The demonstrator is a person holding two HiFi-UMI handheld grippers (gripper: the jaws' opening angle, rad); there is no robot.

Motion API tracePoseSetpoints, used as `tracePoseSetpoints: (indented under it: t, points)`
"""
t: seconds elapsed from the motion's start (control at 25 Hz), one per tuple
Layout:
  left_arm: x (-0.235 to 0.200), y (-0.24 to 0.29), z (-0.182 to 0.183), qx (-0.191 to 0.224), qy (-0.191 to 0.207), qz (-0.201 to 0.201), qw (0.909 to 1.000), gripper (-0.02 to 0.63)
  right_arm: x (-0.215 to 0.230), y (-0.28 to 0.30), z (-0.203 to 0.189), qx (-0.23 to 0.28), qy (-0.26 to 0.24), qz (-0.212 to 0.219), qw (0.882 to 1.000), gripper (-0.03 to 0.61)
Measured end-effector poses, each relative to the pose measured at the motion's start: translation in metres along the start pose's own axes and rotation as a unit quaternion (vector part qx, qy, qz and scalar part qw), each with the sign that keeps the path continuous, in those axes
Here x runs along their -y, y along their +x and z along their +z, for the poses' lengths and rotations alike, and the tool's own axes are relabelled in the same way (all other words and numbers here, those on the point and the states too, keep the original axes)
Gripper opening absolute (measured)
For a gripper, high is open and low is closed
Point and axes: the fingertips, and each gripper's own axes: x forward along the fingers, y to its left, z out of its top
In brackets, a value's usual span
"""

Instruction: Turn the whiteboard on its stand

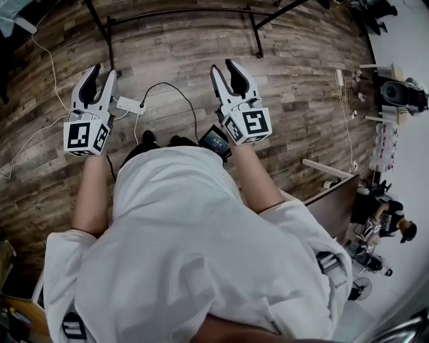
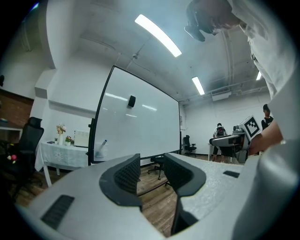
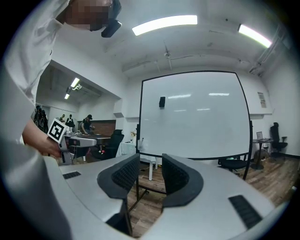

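Note:
The whiteboard (image 2: 140, 119) is a large white panel in a black frame on a rolling stand, upright and some way ahead of me. In the right gripper view the whiteboard (image 3: 197, 117) faces me nearly square on. From the head view only the stand's black base bars (image 1: 181, 13) show, at the top edge on the wooden floor. My left gripper (image 1: 97, 72) and right gripper (image 1: 225, 67) are held out level toward it, well short of the frame. Both are shut with nothing between the pads, as the left gripper (image 2: 151, 163) and right gripper (image 3: 151, 163) views show.
A white power strip (image 1: 129, 104) with a black cable lies on the floor between the grippers. A dark desk (image 1: 335, 204) stands at my right, with people beyond it. Left of the board are a cloth-covered table (image 2: 61, 154) and a black office chair (image 2: 28, 140).

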Motion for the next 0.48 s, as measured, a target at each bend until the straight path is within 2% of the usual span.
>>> tracePoseSetpoints:
  t: [0.2, 0.32, 0.48]
  points:
    - [0.023, 0.01, 0.012, 0.01, 0.004, 0.011, 0.9999, 0.161, 0.021, -0.016, 0.011, 0.011, -0.007, -0.009, 1.0, 0.141]
    - [0.046, 0.017, 0.018, 0.014, 0.01, 0.005, 0.9998, 0.161, 0.034, -0.031, 0.019, 0.019, -0.013, -0.014, 1.0, 0.138]
    - [0.077, 0.025, 0.013, 0.002, 0.01, -0.005, 0.9999, 0.161, 0.049, -0.051, 0.004, 0.001, 0.009, 0.003, 1.0, 0.135]
